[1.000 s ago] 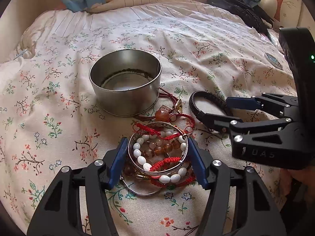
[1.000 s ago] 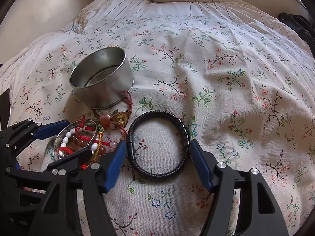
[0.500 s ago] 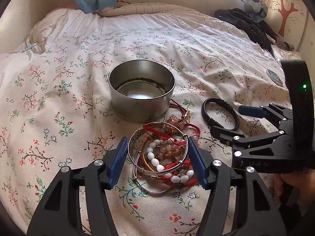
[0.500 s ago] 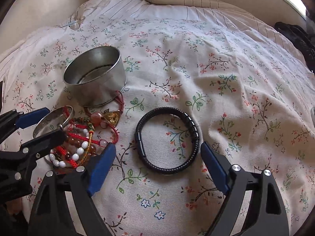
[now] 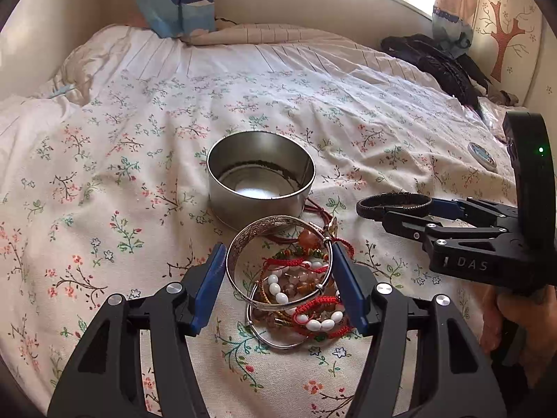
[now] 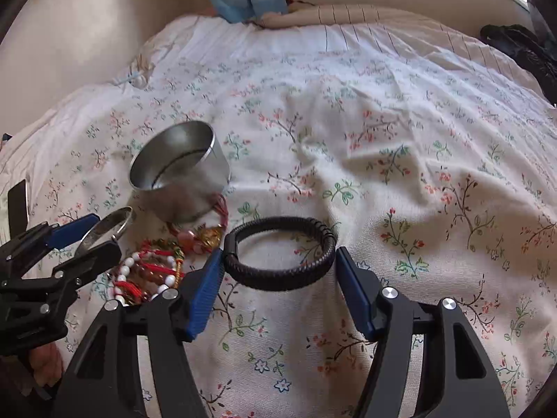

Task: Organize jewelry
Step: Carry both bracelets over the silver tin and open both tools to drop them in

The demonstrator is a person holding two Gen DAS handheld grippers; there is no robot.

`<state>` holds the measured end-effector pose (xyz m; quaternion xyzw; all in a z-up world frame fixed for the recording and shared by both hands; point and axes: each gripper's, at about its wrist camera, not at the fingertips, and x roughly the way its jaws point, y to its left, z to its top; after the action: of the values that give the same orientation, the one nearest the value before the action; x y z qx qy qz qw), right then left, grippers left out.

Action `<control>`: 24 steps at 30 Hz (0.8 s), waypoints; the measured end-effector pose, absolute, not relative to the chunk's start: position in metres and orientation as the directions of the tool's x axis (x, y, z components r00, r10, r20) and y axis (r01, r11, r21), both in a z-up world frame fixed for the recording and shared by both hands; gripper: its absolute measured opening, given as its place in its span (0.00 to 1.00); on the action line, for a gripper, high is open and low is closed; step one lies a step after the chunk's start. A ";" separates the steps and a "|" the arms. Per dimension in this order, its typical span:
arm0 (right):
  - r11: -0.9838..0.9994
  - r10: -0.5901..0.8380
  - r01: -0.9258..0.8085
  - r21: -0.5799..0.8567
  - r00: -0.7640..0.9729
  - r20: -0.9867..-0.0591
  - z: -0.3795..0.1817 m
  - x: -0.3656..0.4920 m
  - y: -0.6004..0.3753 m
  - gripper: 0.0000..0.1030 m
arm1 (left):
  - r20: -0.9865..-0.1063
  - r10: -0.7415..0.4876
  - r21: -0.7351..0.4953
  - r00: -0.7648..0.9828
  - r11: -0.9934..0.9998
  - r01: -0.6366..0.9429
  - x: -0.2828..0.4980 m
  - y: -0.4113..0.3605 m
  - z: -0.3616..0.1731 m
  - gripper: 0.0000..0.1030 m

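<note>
Left wrist: left hand-held gripper (image 5: 276, 278) clamped on silver bangle (image 5: 275, 244), tangled bead bracelets (image 5: 306, 299) beneath, metal tin (image 5: 261, 177) just beyond.

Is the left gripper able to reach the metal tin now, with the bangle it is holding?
Probably yes. The left gripper grips the silver bangle, lifted off the jewelry pile. The metal tin stands open just beyond, with nothing between.
</note>
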<state>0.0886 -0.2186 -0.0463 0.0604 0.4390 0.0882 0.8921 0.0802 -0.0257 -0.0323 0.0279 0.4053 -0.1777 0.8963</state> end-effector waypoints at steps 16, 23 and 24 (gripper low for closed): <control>0.977 0.211 -0.104 0.186 0.601 -0.771 -0.042 0.076 -0.225 0.69 | -0.699 -0.303 -0.100 0.647 0.938 0.331 0.084 -0.020 -0.022 0.56; 0.973 0.210 -0.198 0.119 0.541 -0.815 -0.058 0.092 -0.206 0.77 | -0.701 -0.314 -0.114 0.641 0.936 0.333 0.085 -0.020 -0.024 0.56; 0.974 0.191 -0.205 0.095 0.523 -0.830 -0.064 0.094 -0.203 0.77 | -0.700 -0.316 -0.117 0.640 0.935 0.334 0.085 -0.019 -0.024 0.56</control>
<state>0.0942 -0.2030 -0.0642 -0.0071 0.4748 0.1135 0.8727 0.0846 -0.0193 -0.0240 0.0117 0.3843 -0.1795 0.9055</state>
